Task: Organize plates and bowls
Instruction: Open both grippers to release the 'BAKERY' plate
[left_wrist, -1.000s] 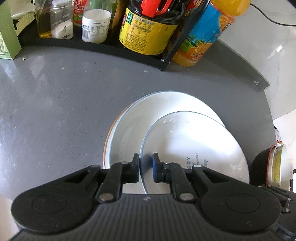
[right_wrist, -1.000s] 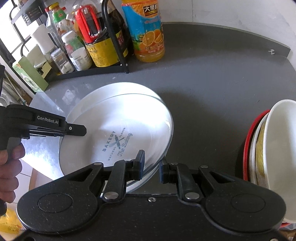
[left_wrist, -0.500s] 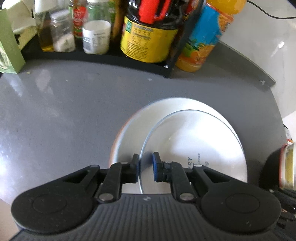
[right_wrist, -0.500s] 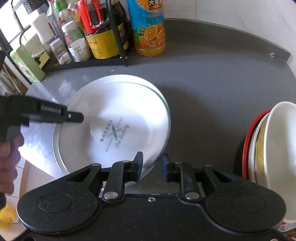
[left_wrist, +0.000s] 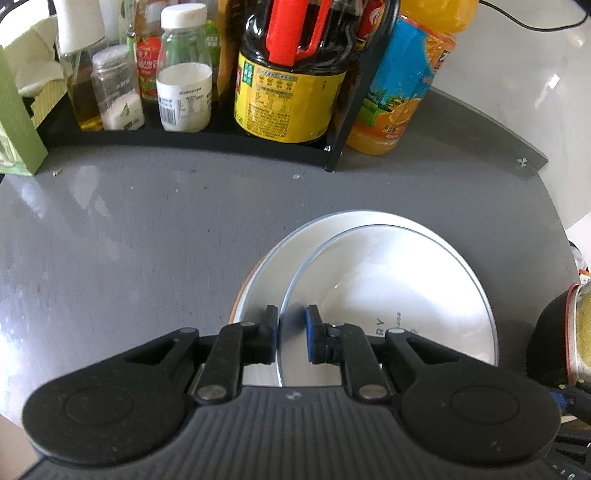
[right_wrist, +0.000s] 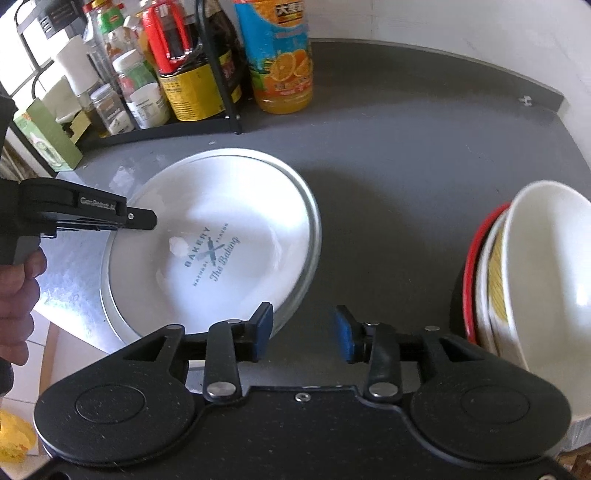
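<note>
The rim of the white bakery plate (left_wrist: 391, 291) is straddled, not squeezed, by the left gripper (left_wrist: 291, 334). The right gripper (right_wrist: 304, 334) is held open just beside it.

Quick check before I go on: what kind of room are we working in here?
Most likely a home kitchen: a grey countertop with a black rack of condiment bottles, an orange juice bottle, and stacked white plates.

The white plate (right_wrist: 207, 236) bears blue print at its centre: "BAKERY", "NATURAL FLAVOR", "The Baking". The left tongs (right_wrist: 142, 218), at 9 o'clock of the plate, carry white lettering "GenRobot.AI". Bottle labels are not legible.
</note>
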